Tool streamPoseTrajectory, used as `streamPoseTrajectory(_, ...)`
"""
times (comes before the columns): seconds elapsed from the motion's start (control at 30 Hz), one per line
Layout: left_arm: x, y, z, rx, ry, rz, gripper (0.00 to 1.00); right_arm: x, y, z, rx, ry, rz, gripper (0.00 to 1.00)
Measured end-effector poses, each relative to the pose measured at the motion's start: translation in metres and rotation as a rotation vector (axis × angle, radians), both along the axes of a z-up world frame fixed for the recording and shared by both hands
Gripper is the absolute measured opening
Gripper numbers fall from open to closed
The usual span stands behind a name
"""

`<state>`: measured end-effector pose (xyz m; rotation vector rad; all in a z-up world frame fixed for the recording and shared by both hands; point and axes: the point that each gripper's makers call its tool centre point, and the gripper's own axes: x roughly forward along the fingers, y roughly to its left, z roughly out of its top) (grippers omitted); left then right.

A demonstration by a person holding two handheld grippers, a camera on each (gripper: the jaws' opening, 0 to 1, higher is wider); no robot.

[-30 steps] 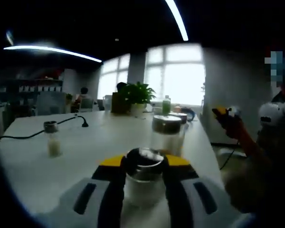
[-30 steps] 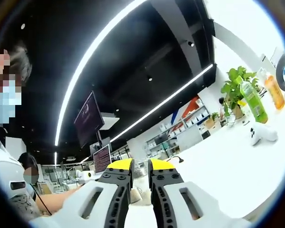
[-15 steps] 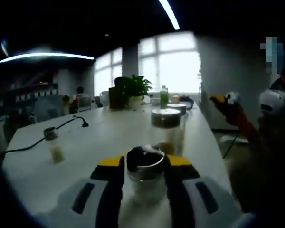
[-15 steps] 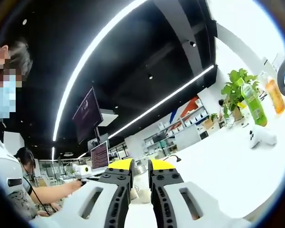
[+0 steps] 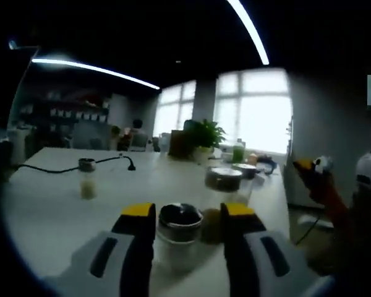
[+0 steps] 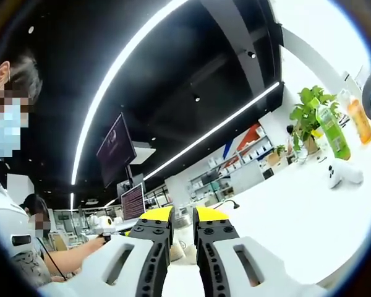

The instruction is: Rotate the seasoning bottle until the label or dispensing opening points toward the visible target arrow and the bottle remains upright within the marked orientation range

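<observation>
I see the wide white table [image 5: 55, 204] under my left gripper [image 5: 188, 213]. Its jaws stand parted on either side of the clear glass seasoning bottle with a dark lid [image 5: 178, 238], upright on the table, not clamped. My right gripper [image 6: 183, 218] points upward, jaws nearly together, holding nothing.

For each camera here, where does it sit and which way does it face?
Left gripper view: rides the left tool, looking level along the white table toward the windows; its jaws flank a seasoning bottle.
Right gripper view: rides the right tool, tilted up at the ceiling lights; jaws nearly together.
Shared: the potted plant.
</observation>
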<state>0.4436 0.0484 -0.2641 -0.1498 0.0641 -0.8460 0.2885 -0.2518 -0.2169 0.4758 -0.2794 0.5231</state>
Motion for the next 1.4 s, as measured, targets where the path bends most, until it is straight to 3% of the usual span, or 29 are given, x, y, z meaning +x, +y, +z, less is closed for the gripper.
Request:
streamPoseTrajectory(0.07, -0.001, -0.001, -0.003, -0.039, 0.036, 0.014, 0.44, 0.0, 0.0, 0.0, 0.0, 0.001, 0.002, 0.1)
streamPoseTrajectory(0.17, -0.002, -0.001, -0.004, -0.056, 0.034, 0.049, 0.44, 0.0, 0.001, -0.001, 0.002, 0.003, 0.004, 0.1)
streamPoseTrajectory(0.3, 0.005, 0.011, -0.009, 0.015, -0.022, 0.176, 0.45, 0.0, 0.0, -0.001, 0.0, 0.003, 0.0, 0.1)
streamPoseTrajectory(0.33, 0.006, 0.012, -0.01, 0.022, -0.011, 0.195, 0.46, 0.0, -0.001, -0.001, -0.001, 0.002, -0.001, 0.1)
streamPoseTrajectory(0.5, 0.004, 0.001, -0.006, 0.022, -0.024, 0.197, 0.5, 0.0, -0.002, -0.001, 0.001, 0.003, -0.004, 0.1)
streamPoseTrajectory(0.8, 0.017, 0.002, -0.004, 0.073, -0.09, 0.304, 0.49, 0.002, -0.003, -0.001, 0.004, 0.006, -0.006, 0.1)
streamPoseTrajectory(0.93, 0.016, -0.002, -0.008, 0.081, -0.084, 0.286, 0.36, 0.002, -0.006, -0.002, 0.008, 0.007, -0.01, 0.1)
streamPoseTrajectory(1.17, 0.016, -0.001, -0.013, 0.062, -0.053, 0.264, 0.35, 0.001, -0.006, -0.002, 0.009, 0.003, -0.008, 0.1)
streamPoseTrajectory(1.4, 0.011, -0.004, -0.014, 0.079, -0.071, 0.223, 0.34, 0.0, -0.004, -0.002, 0.006, 0.005, -0.004, 0.1)
